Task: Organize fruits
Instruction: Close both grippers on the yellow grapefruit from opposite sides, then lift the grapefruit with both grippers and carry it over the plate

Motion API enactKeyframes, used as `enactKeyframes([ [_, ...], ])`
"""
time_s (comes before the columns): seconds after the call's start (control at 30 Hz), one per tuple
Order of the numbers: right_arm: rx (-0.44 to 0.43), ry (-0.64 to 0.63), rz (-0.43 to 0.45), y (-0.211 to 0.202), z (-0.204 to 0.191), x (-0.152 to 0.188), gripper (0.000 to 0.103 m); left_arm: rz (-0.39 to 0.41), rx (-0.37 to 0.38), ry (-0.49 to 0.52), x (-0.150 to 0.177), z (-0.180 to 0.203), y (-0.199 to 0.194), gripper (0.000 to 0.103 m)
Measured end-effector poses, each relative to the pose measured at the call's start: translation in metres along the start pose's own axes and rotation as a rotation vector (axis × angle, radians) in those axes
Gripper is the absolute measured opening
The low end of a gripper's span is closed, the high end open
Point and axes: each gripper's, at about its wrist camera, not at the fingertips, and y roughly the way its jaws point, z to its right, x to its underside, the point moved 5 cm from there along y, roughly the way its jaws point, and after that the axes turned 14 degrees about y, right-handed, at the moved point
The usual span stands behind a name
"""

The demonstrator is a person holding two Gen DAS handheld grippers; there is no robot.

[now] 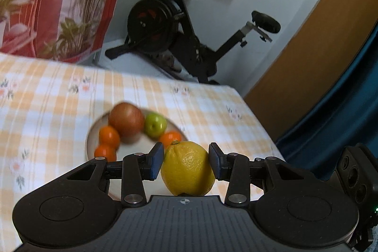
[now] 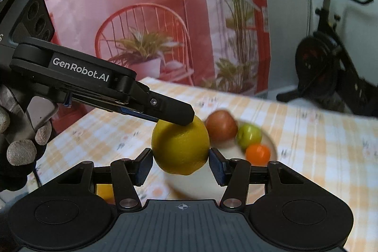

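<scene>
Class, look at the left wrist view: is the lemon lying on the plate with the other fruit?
No. The lemon is clamped between the left gripper pads, in front of the plate.

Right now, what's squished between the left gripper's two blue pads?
A yellow lemon, gripped between the left gripper's pads in the left wrist view. The right gripper grips it too.

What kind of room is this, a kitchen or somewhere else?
Probably a room in someone's home, not clearly a kitchen: a checked tablecloth on a table, a plate of fruit, and an exercise bike by the wall.
</scene>
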Motion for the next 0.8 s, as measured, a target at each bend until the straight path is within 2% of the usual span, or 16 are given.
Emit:
enactKeyframes([
  [0.23, 0.02, -0.021, -0.026, 0.03, 0.016, -0.017, 0.049, -0.03, 0.0, -0.012, -0.009, -0.018, 0.029, 0.044],
  [0.57, 0.035, 0.045, -0.14, 0.081, 0.054, -0.012, 0.049, -0.114, -0.006, -0.076, -0.002, -0.047, 0.078, 0.044],
  [0.8, 0.056, 0.081, -0.187, 0.104, 0.067, -0.002, 0.049, -0.159, -0.014, -0.115, 0.006, -0.062, 0.1, 0.044],
])
